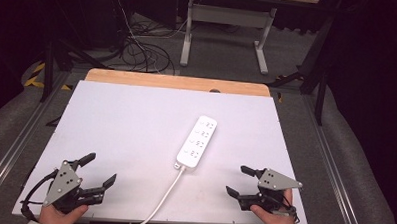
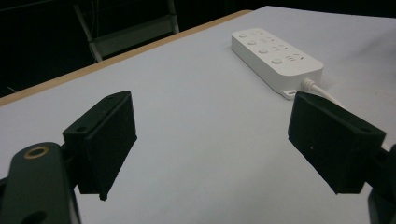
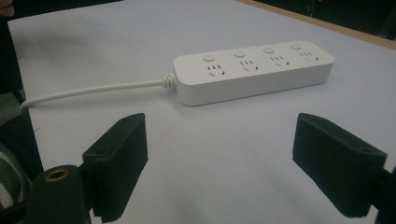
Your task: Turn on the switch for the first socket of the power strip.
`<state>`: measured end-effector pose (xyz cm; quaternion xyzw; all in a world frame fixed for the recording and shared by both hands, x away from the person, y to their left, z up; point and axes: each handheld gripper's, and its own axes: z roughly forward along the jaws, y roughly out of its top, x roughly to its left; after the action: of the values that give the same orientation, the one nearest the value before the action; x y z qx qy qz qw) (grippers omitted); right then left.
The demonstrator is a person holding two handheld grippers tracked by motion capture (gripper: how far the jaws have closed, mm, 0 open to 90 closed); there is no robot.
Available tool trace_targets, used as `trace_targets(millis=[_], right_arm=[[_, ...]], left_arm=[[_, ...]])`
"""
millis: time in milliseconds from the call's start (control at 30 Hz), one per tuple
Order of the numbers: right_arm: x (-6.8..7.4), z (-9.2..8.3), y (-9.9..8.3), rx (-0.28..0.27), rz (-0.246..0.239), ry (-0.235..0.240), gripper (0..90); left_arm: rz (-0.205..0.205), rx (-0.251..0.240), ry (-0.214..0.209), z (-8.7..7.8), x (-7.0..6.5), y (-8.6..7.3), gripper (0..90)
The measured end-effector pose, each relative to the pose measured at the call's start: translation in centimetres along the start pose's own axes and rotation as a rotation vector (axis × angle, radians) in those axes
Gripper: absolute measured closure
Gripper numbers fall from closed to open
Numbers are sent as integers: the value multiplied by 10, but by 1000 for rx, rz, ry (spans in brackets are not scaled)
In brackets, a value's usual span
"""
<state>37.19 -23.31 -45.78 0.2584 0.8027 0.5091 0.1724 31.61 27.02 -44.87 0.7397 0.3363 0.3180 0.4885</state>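
Nearest to me, my left gripper (image 1: pixel 100 169) hangs low over the near left part of the table (image 1: pixel 131 119), its jaws spread wide with nothing between them, well apart from the power strip (image 1: pixel 197 142) and on the strip's cable side. My right gripper (image 1: pixel 243 180) sits over the near right part, also gaping and empty, closer to the strip than the left one but not touching it. Between the two runs the white cable (image 1: pixel 159 203), which leaves the strip's near end and curves off the table's front edge (I cannot see where it ends). Beyond the grippers, the power strip lies flat near the middle of the table, slanting away toward the far right, its four sockets (image 3: pixel 214 70) and four round buttons (image 3: pixel 208 58) facing up; in the right gripper view it lies broadside just ahead of my jaws, and in the left gripper view it lies off beyond the right-hand jaw. As I judge it, nothing has been done to the strip yet: it is untouched, no plug is in it, and the whole approach and grasp are left. Past the strip the table's wooden edge (image 1: pixel 177 81) is bare.
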Motion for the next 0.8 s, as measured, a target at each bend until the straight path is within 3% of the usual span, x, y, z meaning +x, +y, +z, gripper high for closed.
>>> trace_targets(millis=[467,800], right_arm=[[1,0,1,2,-12,-6,192],[5,1,5,32,-52,-13,226]], left_arm=[[-7,-5,19,-2,1,0,162],[-19,28,16,0,0,0,139]])
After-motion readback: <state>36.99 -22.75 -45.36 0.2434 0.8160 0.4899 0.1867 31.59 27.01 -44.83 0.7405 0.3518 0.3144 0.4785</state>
